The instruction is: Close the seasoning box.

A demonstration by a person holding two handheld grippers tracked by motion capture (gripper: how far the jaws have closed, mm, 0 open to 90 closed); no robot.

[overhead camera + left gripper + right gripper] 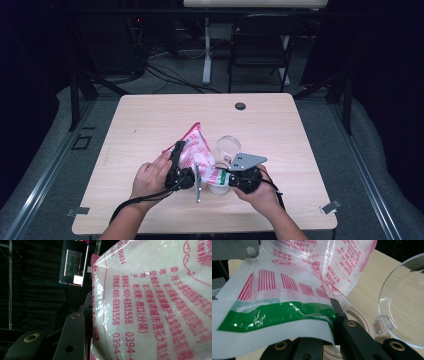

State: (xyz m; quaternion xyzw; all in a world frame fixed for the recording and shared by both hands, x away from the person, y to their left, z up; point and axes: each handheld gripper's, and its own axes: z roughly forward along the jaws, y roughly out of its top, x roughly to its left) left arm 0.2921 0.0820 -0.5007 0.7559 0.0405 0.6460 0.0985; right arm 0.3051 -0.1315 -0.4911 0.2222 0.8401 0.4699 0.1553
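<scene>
We see the bag [287,290] as thin glossy plastic film, crinkled, part clear and part white, printed red with a shiny green band; white grainy contents show through it in the left gripper view. The lid [404,307] is clear, smooth, hard plastic. The table [150,125] is pale wood-grain laminate, matt. The right gripper [329,322] has matt black plastic jaws with brass-coloured insets; its plate [246,161] is dull grey metal.

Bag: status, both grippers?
Left gripper shut on bag, upper end. Right gripper shut on its green-banded end. Bag held tilted over jar; clear lid open behind. Nothing in the way.
</scene>
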